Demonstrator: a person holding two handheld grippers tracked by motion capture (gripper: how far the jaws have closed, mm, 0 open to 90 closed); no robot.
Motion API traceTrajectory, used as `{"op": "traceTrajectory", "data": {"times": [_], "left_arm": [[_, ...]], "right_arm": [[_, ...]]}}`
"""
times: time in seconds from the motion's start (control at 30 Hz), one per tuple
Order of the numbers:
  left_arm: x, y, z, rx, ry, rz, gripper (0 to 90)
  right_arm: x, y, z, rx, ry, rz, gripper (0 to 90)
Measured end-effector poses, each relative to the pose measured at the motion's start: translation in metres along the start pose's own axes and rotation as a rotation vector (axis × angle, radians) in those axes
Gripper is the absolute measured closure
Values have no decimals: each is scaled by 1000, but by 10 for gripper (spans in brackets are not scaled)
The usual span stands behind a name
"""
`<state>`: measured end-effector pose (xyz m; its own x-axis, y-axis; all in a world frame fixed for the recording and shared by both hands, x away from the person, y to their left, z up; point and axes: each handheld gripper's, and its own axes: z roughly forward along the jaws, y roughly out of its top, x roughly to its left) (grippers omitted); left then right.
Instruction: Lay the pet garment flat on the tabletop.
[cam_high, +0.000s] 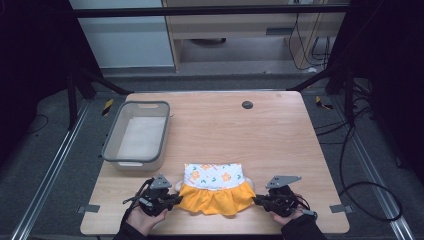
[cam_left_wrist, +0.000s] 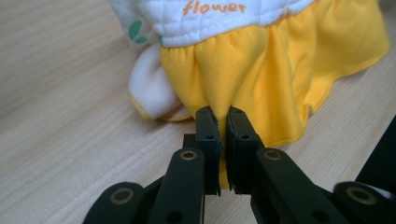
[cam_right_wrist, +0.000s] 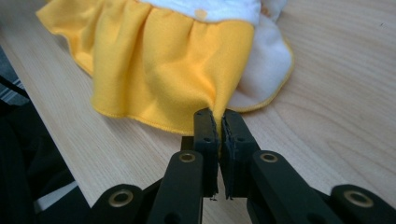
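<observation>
I see a small child's dress (cam_high: 216, 189) lying flat near the front edge of the worktop (cam_high: 280, 135), between my two hands. Its top part is white quilted fabric printed with orange flowers and green leaves; below it a gathered yellow-orange skirt fans out toward me. A soft white sleeve edged in yellow sticks out at each side of the bodice. In the left gripper view I can read the word "flower" in orange letters on the white quilting.

The dress lies with its bodice toward the far side of the worktop and its hem toward me, while its wider span runs left to right between the grippers.

My left hand-held gripper (cam_left_wrist: 218, 120) has its jaws clamped on the left edge of the yellow skirt, with cloth pinched between them. My right hand-held gripper (cam_right_wrist: 217, 122) is likewise closed on the skirt's right edge, just beside the white sleeve.

A grey plastic basin (cam_high: 136, 134) stands on the left part of the worktop, well apart from the dress. A small dark round cap (cam_high: 247, 104) sits in the surface near the far edge.
</observation>
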<state>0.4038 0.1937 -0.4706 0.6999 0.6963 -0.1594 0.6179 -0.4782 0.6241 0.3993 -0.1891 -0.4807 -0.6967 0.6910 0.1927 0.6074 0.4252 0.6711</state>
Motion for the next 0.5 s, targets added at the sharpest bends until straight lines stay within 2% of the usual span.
{"op": "traceTrajectory", "data": {"times": [0.07, 0.13, 0.17, 0.23, 0.3, 0.37, 0.5], "left_arm": [[0, -2, 6, 21, 3, 3, 847], [0, -2, 10, 22, 6, 7, 840], [0, -2, 10, 17, 6, 8, 834], [1, -2, 7, -3, 11, 5, 797], [3, -1, 1, -40, 27, 2, 738], [7, 3, -10, -99, 49, -8, 634], [16, 11, -25, -164, 82, -24, 573]], "right_arm": [[2, -2, 6, 26, -13, -8, 850], [4, -4, 13, 57, -38, -44, 833], [5, -4, 14, 60, -29, -43, 810], [5, -3, 14, 51, -40, -57, 757], [4, -3, 11, 24, -43, -58, 714], [1, 0, 3, -24, -50, -48, 680], [-6, 9, -13, -107, -67, -27, 641]]}}
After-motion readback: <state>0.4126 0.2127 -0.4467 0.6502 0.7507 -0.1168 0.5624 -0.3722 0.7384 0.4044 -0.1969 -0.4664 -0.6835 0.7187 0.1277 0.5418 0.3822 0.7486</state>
